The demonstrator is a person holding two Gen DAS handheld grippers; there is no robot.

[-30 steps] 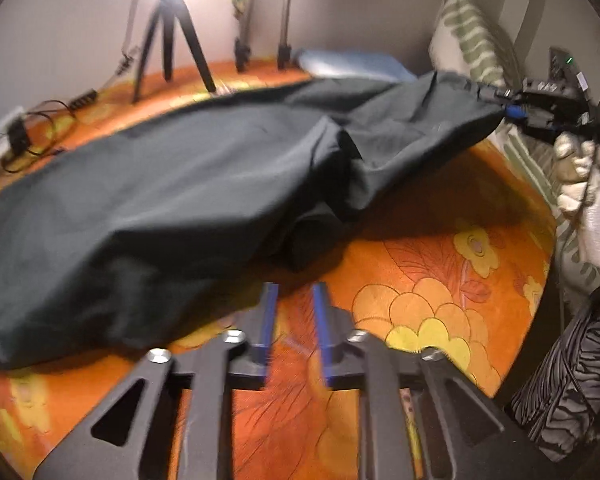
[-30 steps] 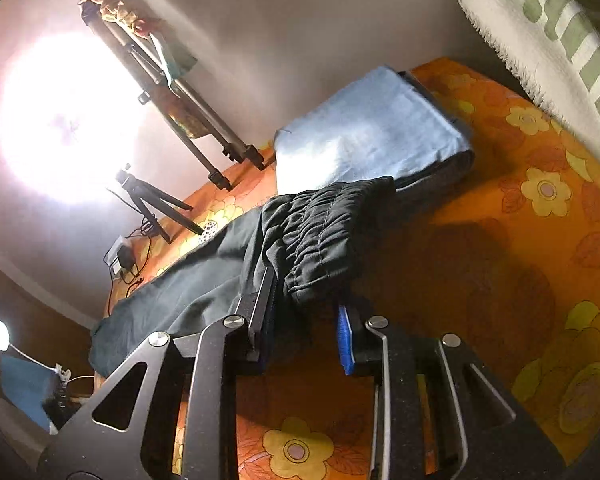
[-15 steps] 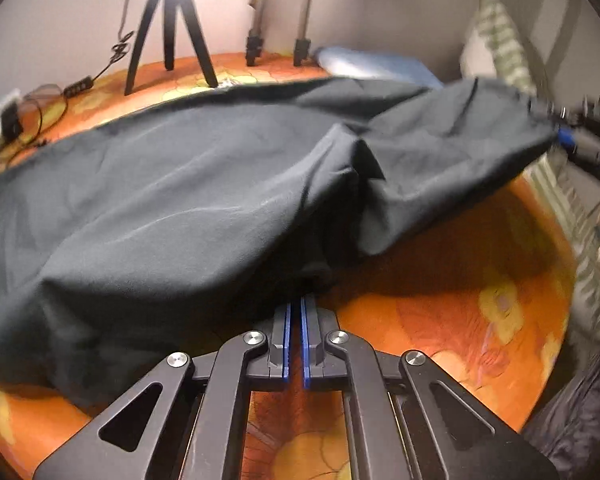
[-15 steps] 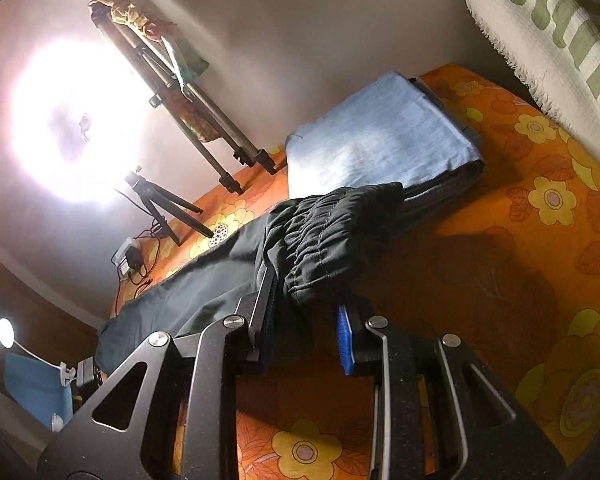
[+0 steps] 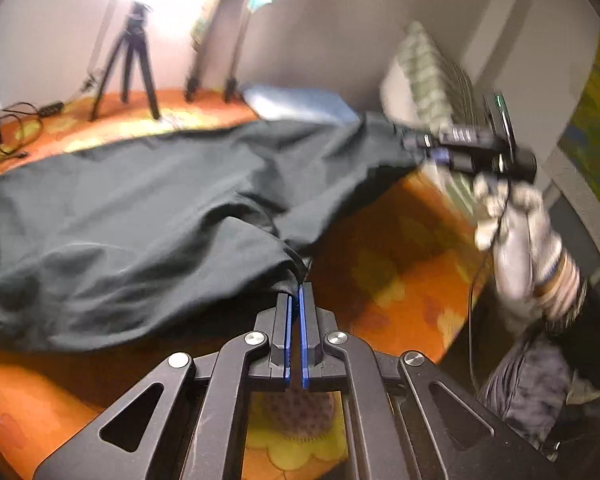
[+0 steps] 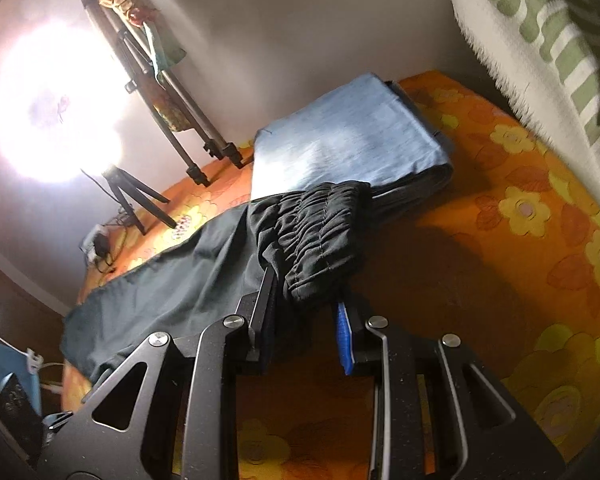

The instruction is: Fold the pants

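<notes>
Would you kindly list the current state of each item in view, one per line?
Dark green-black fabric pants: unfolded, spread lengthwise on the orange floral bedcover, gripped at both ends.
Left gripper: shut on a pants edge.
Right gripper: shut on the gathered waistband.
Light blue folded garment: folded, lying flat.

An orange bed cover (image 5: 396, 264) with yellow flowers carries everything. Dark pants (image 5: 148, 208) sprawl across it. At the far edge lie folded light-blue cloth (image 6: 352, 140), 2 tripods (image 5: 130, 64), and at far left some cables (image 5: 8, 128). A green-patterned pillow (image 5: 428, 84) stands far right.
</notes>
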